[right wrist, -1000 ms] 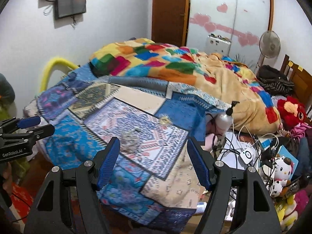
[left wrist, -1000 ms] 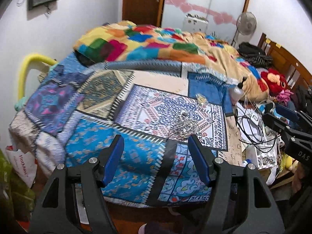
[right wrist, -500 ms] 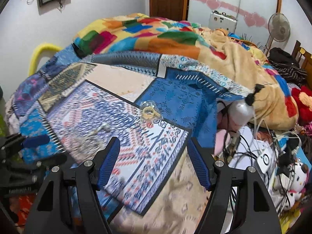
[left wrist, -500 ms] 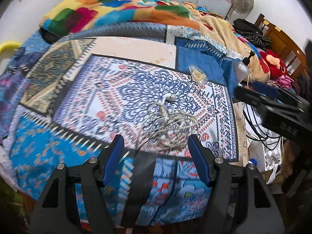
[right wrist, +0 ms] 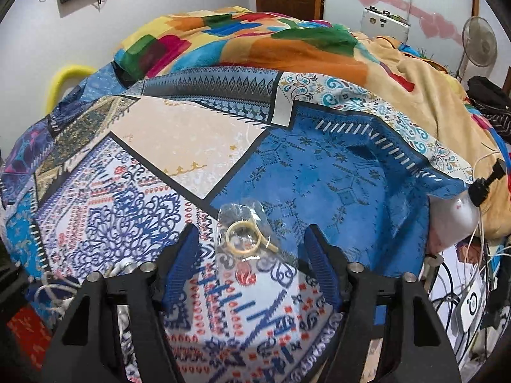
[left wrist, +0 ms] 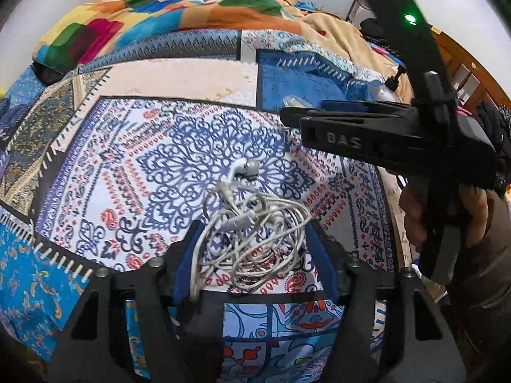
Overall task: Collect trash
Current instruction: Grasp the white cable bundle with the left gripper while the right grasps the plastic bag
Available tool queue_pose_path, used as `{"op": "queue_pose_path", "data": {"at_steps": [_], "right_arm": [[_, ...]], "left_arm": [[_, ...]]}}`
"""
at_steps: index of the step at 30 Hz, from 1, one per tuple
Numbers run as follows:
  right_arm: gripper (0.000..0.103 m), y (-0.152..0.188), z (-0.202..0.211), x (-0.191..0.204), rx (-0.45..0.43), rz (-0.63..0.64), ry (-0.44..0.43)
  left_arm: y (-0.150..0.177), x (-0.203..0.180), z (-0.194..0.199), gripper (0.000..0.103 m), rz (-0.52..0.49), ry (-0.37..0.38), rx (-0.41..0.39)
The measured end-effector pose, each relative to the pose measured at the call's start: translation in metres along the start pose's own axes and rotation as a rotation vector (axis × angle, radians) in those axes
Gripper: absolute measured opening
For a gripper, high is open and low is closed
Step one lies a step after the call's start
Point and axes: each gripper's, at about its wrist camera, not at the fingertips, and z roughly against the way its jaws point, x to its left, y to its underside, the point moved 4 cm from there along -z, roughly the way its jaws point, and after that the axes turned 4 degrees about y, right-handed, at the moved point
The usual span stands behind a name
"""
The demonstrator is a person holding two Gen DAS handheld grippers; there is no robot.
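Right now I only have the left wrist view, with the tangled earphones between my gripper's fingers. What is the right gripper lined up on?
Observer: The right gripper is open over a small clear plastic bag lying flat on the bedspread.
Operator: Anything inside that bag?
Observer: A pale yellowish ring, lying flat inside it.
Operator: Is the bag between the fingers yet?
Observer: Only its near end; most of it lies just beyond the fingertips, and the jaws have not closed.
Operator: Anything close on its right side?
Observer: A white pump bottle stands at the bed's right edge, well clear of the bag.
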Motion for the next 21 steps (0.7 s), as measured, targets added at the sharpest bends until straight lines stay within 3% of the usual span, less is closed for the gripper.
{"op": "queue_pose_path", "data": {"at_steps": [1,3,5,8,14,21], "right_arm": [[0.041,0.002,-0.004,0.002,0.022,0.012,0.001],[0.034,0.002,-0.003,0.005,0.006,0.026,0.023],[0.031,0.004,0.000,0.008,0.011,0.032,0.021],[0.031,0.007,0.010,0.010,0.013,0.020,0.018],[0.031,0.008,0.051,0.018,-0.011,-0.014,-0.009],[0.031,-0.003,0.108,0.041,-0.089,0.033,0.003]], "left_arm": [[0.000,-0.001,0.000,0.055,-0.012,-0.012,-0.014],[0.001,-0.003,0.000,0.035,-0.037,-0.023,-0.015],[0.001,-0.007,0.003,0.021,-0.049,-0.003,-0.018],[-0.001,-0.009,0.014,0.011,-0.055,0.006,-0.036],[-0.006,-0.007,0.053,0.010,-0.038,-0.002,-0.084],[-0.010,-0.006,0.116,0.010,-0.026,-0.044,-0.174]]}}
